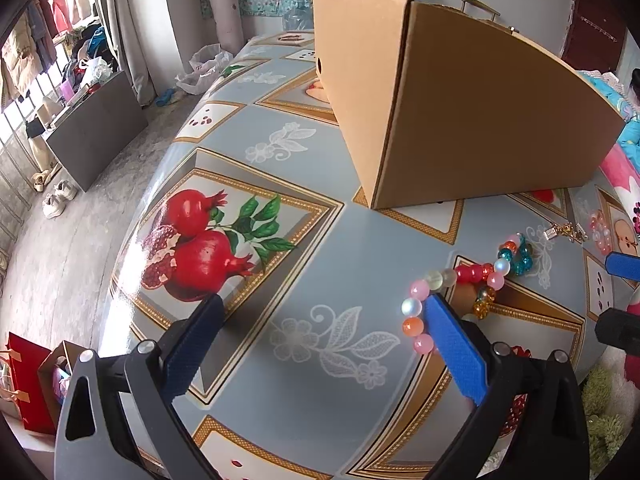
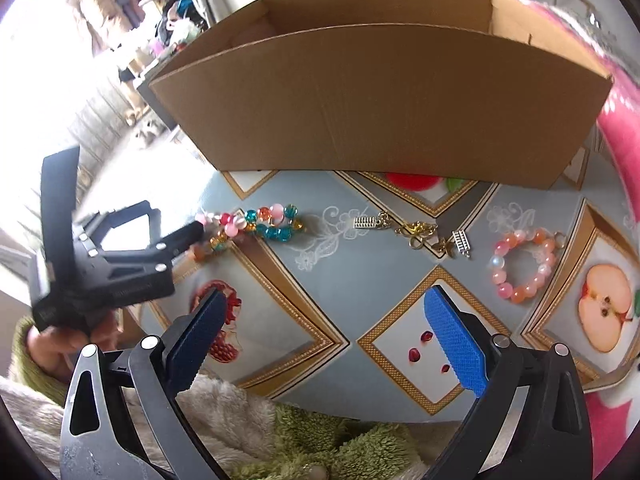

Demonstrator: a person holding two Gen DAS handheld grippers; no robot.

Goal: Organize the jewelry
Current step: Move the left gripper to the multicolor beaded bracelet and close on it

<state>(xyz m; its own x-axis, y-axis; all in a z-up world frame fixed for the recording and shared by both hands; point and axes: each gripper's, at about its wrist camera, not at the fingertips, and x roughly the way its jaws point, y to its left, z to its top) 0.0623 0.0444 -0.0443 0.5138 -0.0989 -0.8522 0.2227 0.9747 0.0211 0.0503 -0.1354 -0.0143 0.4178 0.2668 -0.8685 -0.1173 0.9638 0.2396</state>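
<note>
Here, from the left wrist, the left gripper [image 1: 320, 320] hangs low over the patterned tablecloth [image 1: 320, 208] with its jaws spread wide and nothing between them. Its right finger [image 1: 452, 344] sits just beside, perhaps touching, the multicoloured bead bracelet [image 1: 472, 280]. A cardboard box [image 1: 460, 100] stands further back, only its outer walls showing. The gold chain [image 1: 566, 232] and part of a pink bead bracelet [image 1: 599, 228] appear small at the right edge.

The right wrist view looks down from higher. The right gripper [image 2: 324, 320] is also spread wide and empty, above the near table edge. This view shows the box [image 2: 380, 120] is open-topped, though its floor is hidden. It also shows all the jewelry in a row before the box: multicoloured bracelet [image 2: 256, 224], gold chain [image 2: 416, 232], pink bracelet [image 2: 524, 268], each apart. The left gripper [image 2: 188, 236] reaches the multicoloured bracelet's left end, held by a hand [image 2: 56, 344] in a fuzzy green sleeve [image 2: 320, 440].
</note>
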